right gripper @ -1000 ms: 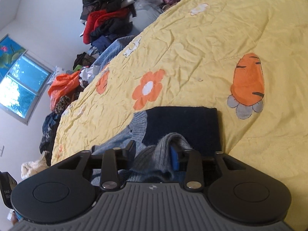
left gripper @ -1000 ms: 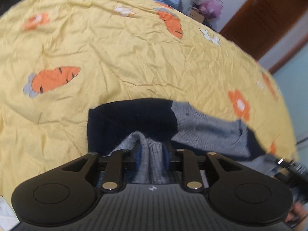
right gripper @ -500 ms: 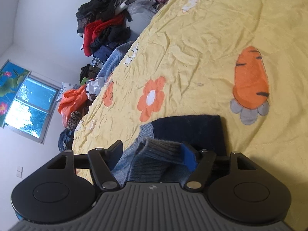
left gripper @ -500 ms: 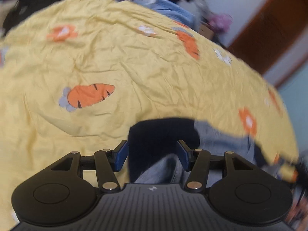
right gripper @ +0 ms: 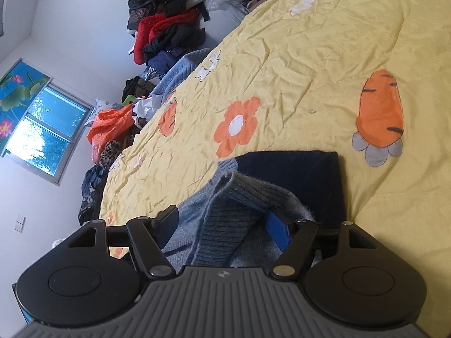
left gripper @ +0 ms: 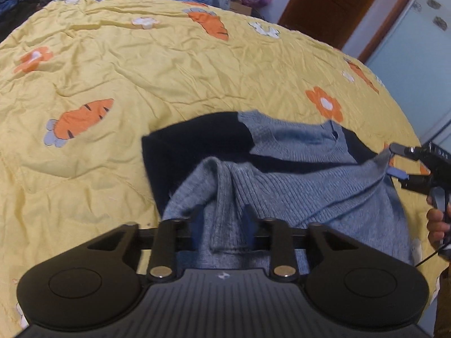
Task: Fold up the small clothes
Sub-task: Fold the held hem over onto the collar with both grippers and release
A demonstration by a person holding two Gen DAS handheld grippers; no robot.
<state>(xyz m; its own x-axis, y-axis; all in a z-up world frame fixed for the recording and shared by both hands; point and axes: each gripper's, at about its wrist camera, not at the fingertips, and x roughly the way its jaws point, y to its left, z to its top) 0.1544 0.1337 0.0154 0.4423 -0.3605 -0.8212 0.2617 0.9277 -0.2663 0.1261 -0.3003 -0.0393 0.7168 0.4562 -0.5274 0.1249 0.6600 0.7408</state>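
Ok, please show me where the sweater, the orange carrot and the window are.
sweater point(left gripper: 296, 180): left wrist view, grey ribbed body.
carrot point(right gripper: 380, 109): right wrist view, middle of the orange part.
window point(right gripper: 45, 129): right wrist view, the glass.

Sweater point(left gripper: 296, 174) on bedspread point(left gripper: 169, 70), near edge; left gripper point(left gripper: 222, 219) at hem, right gripper point(right gripper: 222, 225) alongside; clothes heap point(right gripper: 169, 28) behind bed.

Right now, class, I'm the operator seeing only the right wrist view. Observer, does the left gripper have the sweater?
Observer: Yes, the left gripper is closing its jaws on a fold of the grey knit sweater.
Operator: How does my right gripper look from there?
Observer: The right gripper stands open around the sweater's corner.
Operator: What's beyond the bedspread?
Observer: A brown wooden door.
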